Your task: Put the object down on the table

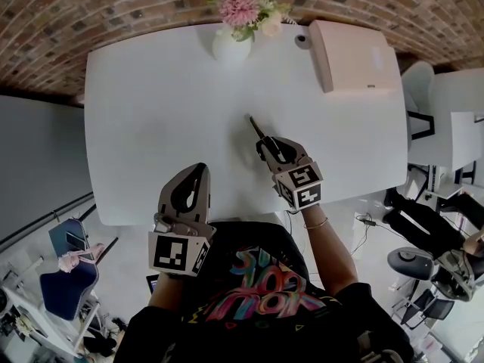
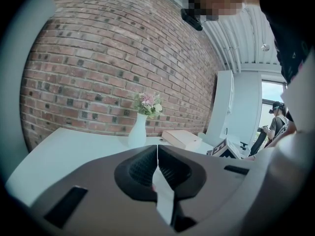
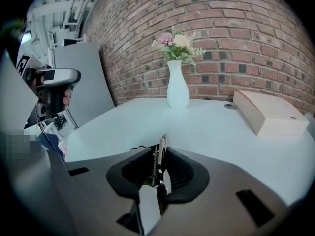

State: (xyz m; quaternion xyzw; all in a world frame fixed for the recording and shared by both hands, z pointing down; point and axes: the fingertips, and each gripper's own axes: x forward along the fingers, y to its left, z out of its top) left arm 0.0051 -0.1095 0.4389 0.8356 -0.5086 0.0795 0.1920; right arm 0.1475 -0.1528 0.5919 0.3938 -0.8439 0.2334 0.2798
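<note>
Right hand-held gripper [image 1: 268, 147] around probable pliers [image 1: 256, 128]

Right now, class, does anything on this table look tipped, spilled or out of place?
Nothing stands out. The vase of flowers stands upright at the far edge of the table, the beige box lies flat near it, and nothing is spilled. A slim tool is clamped in the right gripper.
</note>
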